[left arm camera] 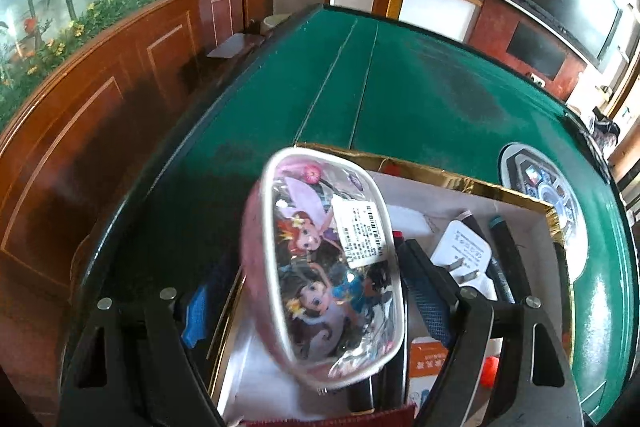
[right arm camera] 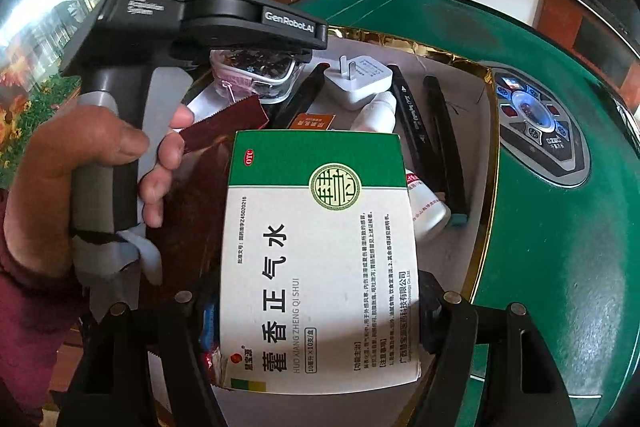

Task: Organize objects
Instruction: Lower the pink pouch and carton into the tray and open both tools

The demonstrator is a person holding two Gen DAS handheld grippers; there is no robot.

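Both grippers are loaded over the gold-rimmed tray [left arm camera: 460, 183] on the green table [left arm camera: 420, 75].

Left gripper [left arm camera: 320, 311] is clamped on the cartoon pouch [left arm camera: 328, 267], pads on its sides and jaws wide because the pouch is wide. Right gripper [right arm camera: 320, 315] is clamped on the medicine box [right arm camera: 320, 259], held flat with the printed face up. In the right wrist view the person's hand [right arm camera: 100, 163] is wrapped round the left tool's handle.

Step in hand, as I read it: set the pouch down in the tray's left part.
- Keep the pouch over the tray floor, not the gold rim, before letting go (the left finger looks to sit outside the rim in the left wrist view, so watch it).
- Lower until it bears on something, then open. It's soft and rounded and will likely roll or slump if dropped.
- Avoid the white charger [left arm camera: 464, 247] and the black pens [right arm camera: 412, 119] to its right.
- Hold the box clear until the left tool is out. The two tools are close.

Pouch: clear glossy plastic face with cartoon girls printed on it, white piping round the edge, pink sides, white barcode sticker near the top. Slightly blurred, and I can't tell what's inside.
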